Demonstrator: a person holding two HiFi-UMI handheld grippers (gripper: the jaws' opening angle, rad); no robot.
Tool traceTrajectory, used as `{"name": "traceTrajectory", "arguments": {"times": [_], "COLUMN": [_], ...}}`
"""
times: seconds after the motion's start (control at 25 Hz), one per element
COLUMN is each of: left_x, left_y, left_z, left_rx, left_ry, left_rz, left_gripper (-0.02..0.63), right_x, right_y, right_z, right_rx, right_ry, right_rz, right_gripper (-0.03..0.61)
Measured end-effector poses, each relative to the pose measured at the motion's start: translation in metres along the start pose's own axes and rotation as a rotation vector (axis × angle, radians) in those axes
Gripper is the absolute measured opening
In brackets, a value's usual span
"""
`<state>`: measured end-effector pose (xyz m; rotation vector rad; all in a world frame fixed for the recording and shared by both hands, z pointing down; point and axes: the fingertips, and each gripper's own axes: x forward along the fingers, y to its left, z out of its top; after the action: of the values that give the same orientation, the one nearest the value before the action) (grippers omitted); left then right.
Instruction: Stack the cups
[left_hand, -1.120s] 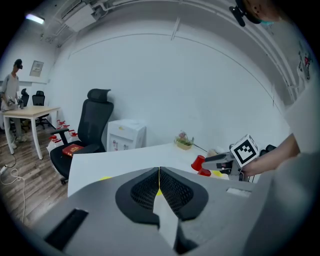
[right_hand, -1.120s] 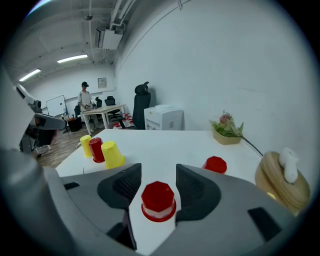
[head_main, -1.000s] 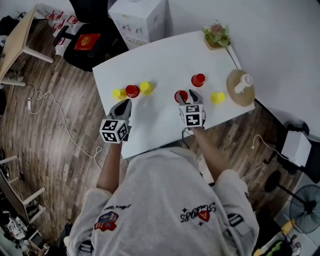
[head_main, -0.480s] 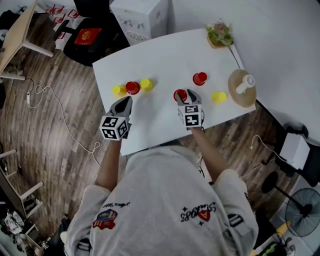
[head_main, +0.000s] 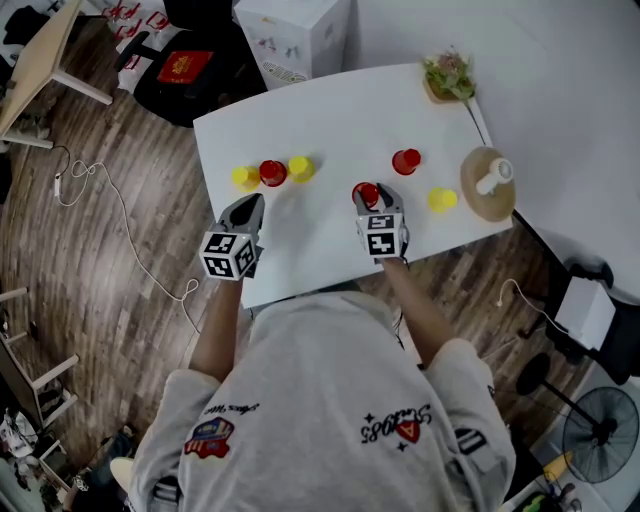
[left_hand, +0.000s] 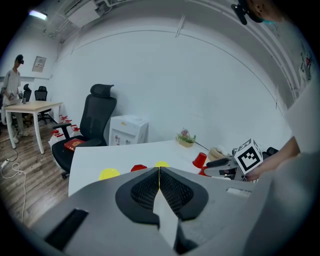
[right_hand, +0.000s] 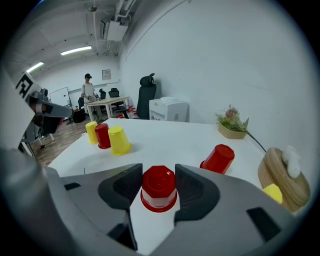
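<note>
Several upturned cups stand on the white table (head_main: 320, 120). At the left is a row of a yellow cup (head_main: 245, 177), a red cup (head_main: 272, 172) and a yellow cup (head_main: 300, 167). My left gripper (head_main: 254, 202) is shut and empty, hovering just short of that row. My right gripper (right_hand: 159, 181) has the nearest red cup (right_hand: 159, 187) upright between its pads, which have just been closing and now press on its sides. Another red cup (right_hand: 218, 159) stands beyond it and a yellow cup (right_hand: 274, 192) to the right.
A round wooden board (head_main: 487, 183) with a white object sits at the table's right end. A small plant (head_main: 450, 75) stands at the far right corner. Behind the table are an office chair (left_hand: 95, 120) and a white box (head_main: 295, 35).
The right gripper's jaws have drawn in against the red cup. Both hands stay nearly where they were; the head view has shifted slightly.
</note>
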<state>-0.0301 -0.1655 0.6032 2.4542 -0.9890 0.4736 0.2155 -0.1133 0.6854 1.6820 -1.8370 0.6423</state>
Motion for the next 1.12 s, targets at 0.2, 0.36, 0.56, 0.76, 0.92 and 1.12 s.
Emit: {"name": "traceTrajectory", "arguments": {"times": [0.2, 0.36, 0.56, 0.76, 0.92, 1.12], "left_x": [-0.010, -0.025, -0.055, -0.085, -0.112, -0.143], "left_y": [0.006, 0.020, 0.042, 0.066, 0.086, 0.105], "left_z": [0.003, 0.005, -0.003, -0.013, -0.018, -0.032], "left_rx": [-0.004, -0.017, -0.059, -0.092, -0.126, -0.170], "left_ry": [-0.015, -0.036, -0.067, -0.095, -0.120, -0.136], "left_rz": [0.019, 0.050, 0.116, 0.179, 0.238, 0.302], "left_gripper": [0.006, 0.006, 0.006, 0.006, 0.006, 0.006], "right_x": [-0.009, -0.017, -0.014, -0.003, 0.010, 0.024], "right_y": [0.000, 0.016, 0.062, 0.123, 0.183, 0.242], "right_z": [0.028, 0.084, 0.158, 0.201, 0.213, 0.206], "right_rx": [-0.015, -0.087, -0.149, -0.230, -0.338, -0.409], "right_ry": [-0.054, -0.143, -0.225, -0.263, -0.234, -0.160], "right_rz": [-0.002, 0.022, 0.136, 0.246, 0.355, 0.459], "right_gripper": [0.202, 0.201, 0.201, 0.201, 0.201, 0.201]}}
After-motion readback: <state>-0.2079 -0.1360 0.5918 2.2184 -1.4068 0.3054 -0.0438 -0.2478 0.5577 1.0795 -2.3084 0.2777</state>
